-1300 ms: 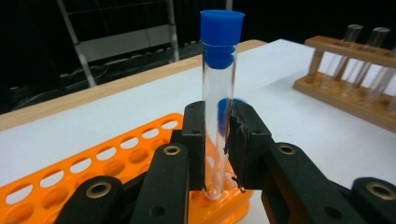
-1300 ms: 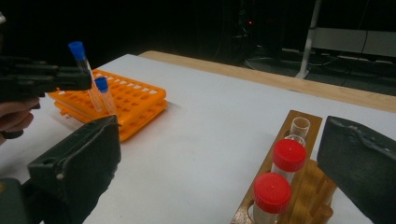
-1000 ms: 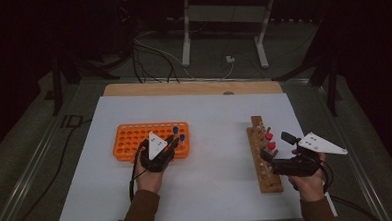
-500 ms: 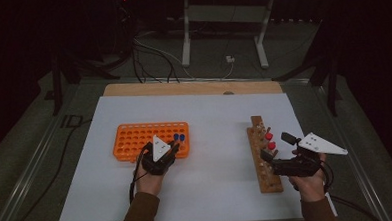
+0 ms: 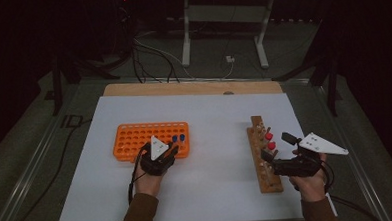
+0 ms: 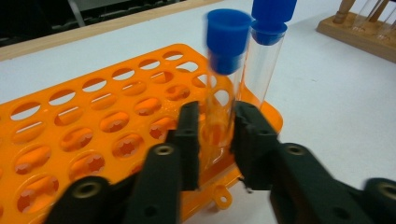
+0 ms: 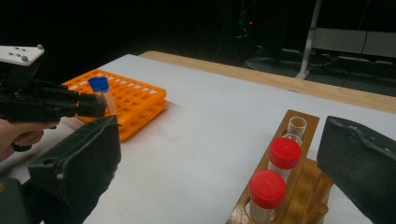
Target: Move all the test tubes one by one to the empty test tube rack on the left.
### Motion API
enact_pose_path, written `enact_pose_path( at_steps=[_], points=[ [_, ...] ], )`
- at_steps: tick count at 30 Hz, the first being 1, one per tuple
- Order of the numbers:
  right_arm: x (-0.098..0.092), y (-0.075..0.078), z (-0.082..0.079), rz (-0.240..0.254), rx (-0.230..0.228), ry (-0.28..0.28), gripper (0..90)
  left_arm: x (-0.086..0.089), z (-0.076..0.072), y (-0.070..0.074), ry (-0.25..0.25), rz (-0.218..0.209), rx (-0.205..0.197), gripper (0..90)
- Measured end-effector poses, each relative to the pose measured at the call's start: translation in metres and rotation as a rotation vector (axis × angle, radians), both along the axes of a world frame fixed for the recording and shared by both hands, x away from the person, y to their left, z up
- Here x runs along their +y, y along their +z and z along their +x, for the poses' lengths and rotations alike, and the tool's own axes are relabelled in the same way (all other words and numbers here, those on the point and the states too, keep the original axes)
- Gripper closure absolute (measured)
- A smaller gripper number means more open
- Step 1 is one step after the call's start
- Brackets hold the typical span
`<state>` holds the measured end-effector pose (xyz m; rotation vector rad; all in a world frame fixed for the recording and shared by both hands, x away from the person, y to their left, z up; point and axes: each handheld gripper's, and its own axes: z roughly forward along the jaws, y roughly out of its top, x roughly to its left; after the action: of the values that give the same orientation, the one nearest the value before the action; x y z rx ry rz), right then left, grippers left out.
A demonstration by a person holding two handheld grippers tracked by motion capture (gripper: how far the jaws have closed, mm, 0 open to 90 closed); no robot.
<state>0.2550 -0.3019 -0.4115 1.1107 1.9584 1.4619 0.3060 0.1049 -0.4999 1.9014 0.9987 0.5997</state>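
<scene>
My left gripper stands at the right end of the orange rack, its jaws on either side of a clear tube with a blue cap that stands in a rack hole. The jaws have just been opening, and a thin gap shows beside the tube. A second blue-capped tube stands just behind it. In the high view the left gripper meets the orange rack near the blue caps. My right gripper is open wide beside the wooden rack, which holds two red-capped tubes.
The racks lie on a white sheet over a wooden table. The wooden rack lies lengthwise at the right, with my right gripper over its middle. Most orange rack holes are vacant. Cables and a metal stand lie beyond the far edge.
</scene>
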Motion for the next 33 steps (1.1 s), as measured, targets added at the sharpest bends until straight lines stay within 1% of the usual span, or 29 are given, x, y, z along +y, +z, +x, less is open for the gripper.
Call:
enact_pose_path(
  at_steps=[2, 3, 5, 7, 9, 10, 11, 13, 14, 15, 17, 18, 21, 23, 25, 27, 29, 31, 33],
  points=[
    [0.0, 0.0, 0.0, -0.002, 0.002, -0.002, 0.1, 0.001, -0.002, 0.003, 0.0, -0.02, -0.007, 63.4],
    [-0.001, 0.0, 0.0, -0.006, 0.002, -0.003, 0.1, 0.002, -0.004, 0.005, -0.001, -0.038, -0.008, 60.4],
    [-0.001, 0.0, 0.0, -0.014, 0.003, -0.006, 0.1, 0.004, -0.007, 0.01, 0.004, -0.07, -0.007, 52.4],
    [-0.002, 0.001, 0.0, -0.029, 0.001, -0.009, 0.6, 0.006, -0.01, 0.015, -0.003, -0.099, -0.008, 44.0],
    [-0.004, 0.001, 0.0, -0.049, 0.0, -0.011, 2.2, 0.007, -0.014, 0.02, -0.005, -0.104, -0.018, 35.8],
    [-0.005, 0.0, 0.0, -0.053, 0.004, -0.014, 2.8, 0.008, -0.016, 0.021, -0.007, -0.114, -0.018, 31.8],
    [-0.006, -0.002, 0.0, -0.053, 0.012, -0.014, 4.0, 0.008, -0.018, 0.023, -0.009, -0.136, -0.014, 27.7],
    [-0.008, -0.007, 0.001, -0.066, 0.029, -0.026, 6.1, 0.009, -0.021, 0.026, -0.002, -0.148, -0.014, 21.1],
    [-0.009, -0.01, 0.002, -0.069, 0.04, -0.033, 6.4, 0.009, -0.023, 0.027, 0.001, -0.161, -0.014, 16.1],
    [-0.01, -0.013, 0.003, -0.075, 0.053, -0.046, 7.0, 0.01, -0.024, 0.028, 0.0, -0.171, -0.017, 14.3],
    [-0.012, -0.018, 0.005, -0.082, 0.065, -0.049, 9.7, 0.009, -0.025, 0.031, 0.002, -0.162, -0.017, 3.8],
    [-0.013, -0.021, 0.006, -0.087, 0.077, -0.056, 11.4, 0.009, -0.026, 0.032, 0.0, -0.16, -0.024, 1.0],
    [-0.014, -0.029, 0.009, -0.109, 0.098, -0.056, 20.5, 0.008, -0.029, 0.034, -0.005, -0.153, -0.043, 0.2],
    [-0.013, -0.033, 0.012, -0.128, 0.104, -0.044, 31.1, 0.008, -0.03, 0.035, -0.006, -0.154, -0.046, 0.2],
    [-0.012, -0.037, 0.014, -0.148, 0.102, -0.048, 37.7, 0.008, -0.031, 0.036, 0.002, -0.158, -0.047, 0.2],
    [-0.012, -0.039, 0.017, -0.15, 0.108, -0.048, 46.3, 0.009, -0.032, 0.038, 0.0, -0.174, -0.046, 0.2],
    [-0.01, -0.042, 0.019, -0.16, 0.115, -0.036, 54.9, 0.01, -0.033, 0.039, 0.008, -0.174, -0.053, 0.2],
    [-0.008, -0.044, 0.019, -0.175, 0.119, -0.031, 62.1, 0.011, -0.033, 0.039, 0.009, -0.177, -0.055, 0.2],
    [-0.007, -0.047, 0.02, -0.187, 0.12, -0.035, 66.6, 0.012, -0.032, 0.04, 0.002, -0.175, -0.05, 0.4]
  ],
)
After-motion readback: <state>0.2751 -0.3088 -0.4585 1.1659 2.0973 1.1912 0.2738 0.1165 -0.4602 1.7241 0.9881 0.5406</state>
